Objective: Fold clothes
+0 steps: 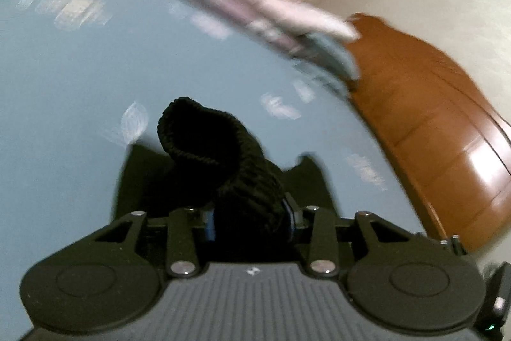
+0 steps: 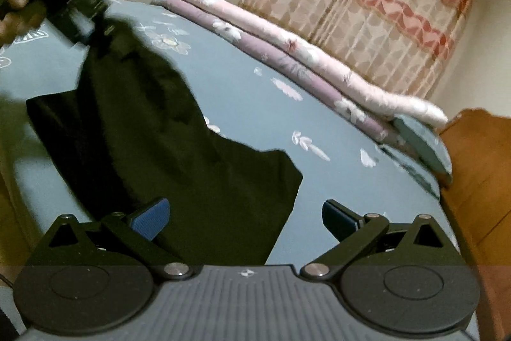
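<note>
A black garment [image 2: 179, 155] lies partly on the blue flowered bed sheet [image 2: 319, 181], with one end lifted toward the upper left. There my left gripper [image 2: 92, 31], held by a hand [image 2: 12, 2], grips that lifted end. In the left wrist view, the garment's ribbed knit cuff [image 1: 204, 133] bulges up out of my left gripper [image 1: 250, 213], whose blue pads press on it from both sides. My right gripper [image 2: 244, 213] is open wide just above the garment's near edge, one blue pad [image 2: 150, 218] over the cloth and the other over the sheet. Nothing is between its pads.
A folded pink and purple quilt [image 2: 287, 53] lies along the far side of the bed. A wooden bed board [image 2: 479, 174] stands at the right, also seen as a brown board [image 1: 431, 117]. A patterned curtain [image 2: 367, 5] hangs behind.
</note>
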### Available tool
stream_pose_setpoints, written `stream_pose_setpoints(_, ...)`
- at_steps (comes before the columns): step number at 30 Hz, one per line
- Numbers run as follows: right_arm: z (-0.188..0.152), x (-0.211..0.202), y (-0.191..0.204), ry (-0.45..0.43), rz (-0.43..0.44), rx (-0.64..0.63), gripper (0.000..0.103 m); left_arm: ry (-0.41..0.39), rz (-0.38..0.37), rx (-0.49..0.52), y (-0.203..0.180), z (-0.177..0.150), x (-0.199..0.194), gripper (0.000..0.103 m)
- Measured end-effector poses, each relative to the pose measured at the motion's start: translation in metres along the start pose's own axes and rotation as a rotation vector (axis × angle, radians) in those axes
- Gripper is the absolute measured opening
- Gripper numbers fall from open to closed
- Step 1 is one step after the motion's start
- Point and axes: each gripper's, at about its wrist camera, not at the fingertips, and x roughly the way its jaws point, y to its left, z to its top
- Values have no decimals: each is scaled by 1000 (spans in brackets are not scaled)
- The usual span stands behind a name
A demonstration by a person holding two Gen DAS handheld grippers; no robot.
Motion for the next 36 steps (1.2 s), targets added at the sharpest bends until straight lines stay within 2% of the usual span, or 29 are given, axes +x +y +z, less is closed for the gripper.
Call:
stream_pose_setpoints(2, -1, 3, -4, 14, 2, 5, 103, 54, 54, -35, 17, -13, 5, 52)
stream_pose_setpoints(4, -2, 5, -6, 25, 7, 6, 103, 72, 74, -48, 27, -25, 3, 54)
stream_pose_setpoints(8, -2, 9, -12, 33, 30, 29, 103, 23, 119, -24, 25, -28, -27, 61)
stream_pose_setpoints(11, 3, 13, -16, 17, 73, 74, 103, -49, 181, 68, 5, -21, -51, 61)
stream_pose_setpoints(13, 13, 18, -14, -6, 135, 111, 102, -95, 174, 129, -9, -14, -61, 62)
stream_pose_setpoints(15, 26, 25, -9, -33, 210, 144, 94, -133, 120, 184, -26, -7, -61, 64)
stream_pose_setpoints(17, 40, 38, 0, -48, 291, 165, 73, -153, 59, 224, -39, -3, -53, 66)
stream_pose_setpoints(20, 61, 60, 14, -58, 412, 191, 56, -145, 66, 267, -50, 0, -23, 66)
stream_pose_setpoints(24, 74, 99, 41, 0, 494, 188, 53, -66, 115, 227, -34, 0, 14, 65)
stream_pose_setpoints(27, 58, 112, 48, 59, 512, 184, 54, -37, 114, 184, -13, -11, 19, 66)
stream_pose_setpoints(30, 44, 113, 35, 87, 538, 251, 56, -37, 87, 200, -7, -19, 14, 66)
stream_pose_setpoints(32, 38, 113, 24, 106, 559, 308, 57, -27, 102, 217, -13, -16, 15, 66)
stream_pose_setpoints(35, 38, 106, 8, 98, 550, 322, 57, -27, 119, 253, -29, -6, 15, 63)
stream_pose_setpoints(36, 38, 104, -3, 83, 529, 330, 57, -36, 104, 271, -35, -3, 14, 64)
